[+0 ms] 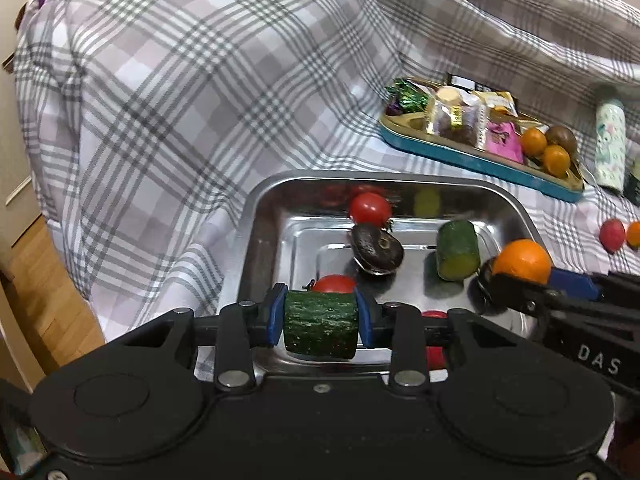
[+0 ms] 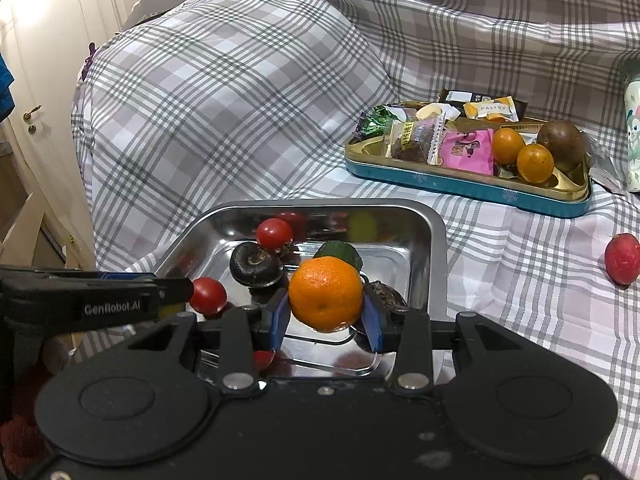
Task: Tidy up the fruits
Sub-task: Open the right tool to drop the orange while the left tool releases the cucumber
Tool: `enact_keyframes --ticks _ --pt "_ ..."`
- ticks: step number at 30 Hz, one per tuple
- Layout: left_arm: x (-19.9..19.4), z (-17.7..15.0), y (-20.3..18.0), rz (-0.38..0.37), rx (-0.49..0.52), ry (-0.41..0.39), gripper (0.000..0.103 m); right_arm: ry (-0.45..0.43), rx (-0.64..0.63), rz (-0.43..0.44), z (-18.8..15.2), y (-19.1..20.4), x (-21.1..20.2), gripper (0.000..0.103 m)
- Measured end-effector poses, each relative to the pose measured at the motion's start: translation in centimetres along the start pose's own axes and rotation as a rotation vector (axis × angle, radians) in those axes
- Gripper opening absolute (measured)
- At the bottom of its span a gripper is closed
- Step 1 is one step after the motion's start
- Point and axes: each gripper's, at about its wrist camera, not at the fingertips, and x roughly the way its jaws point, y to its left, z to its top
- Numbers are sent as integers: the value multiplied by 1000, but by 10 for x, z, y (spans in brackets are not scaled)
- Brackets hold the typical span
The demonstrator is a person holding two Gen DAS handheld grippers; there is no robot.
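Note:
My left gripper (image 1: 320, 320) is shut on a dark green cucumber piece (image 1: 320, 326) over the near edge of the steel tray (image 1: 256, 216). My right gripper (image 2: 326, 314) is shut on an orange (image 2: 325, 294), held above the tray's (image 2: 438, 240) right side; the orange also shows in the left wrist view (image 1: 522, 261). In the tray lie a second cucumber piece (image 1: 457, 250), cherry tomatoes (image 1: 370, 208) (image 2: 274, 233) and a dark round fruit (image 1: 378, 249) (image 2: 256, 263).
A teal and gold tin (image 2: 468, 186) at the back right holds wrapped snacks, two small oranges (image 2: 534, 162) and a brown fruit (image 2: 560, 144). A red fruit (image 2: 622, 258) lies on the plaid cloth to the right. A patterned bottle (image 1: 610, 148) stands far right.

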Motion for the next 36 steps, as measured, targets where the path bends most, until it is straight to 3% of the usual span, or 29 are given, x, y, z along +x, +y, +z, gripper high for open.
enact_keyframes --ticks 36 --pt "-13 -12 -19 39 92 -55 45 -22 15 -8 2 -4 -6 44"
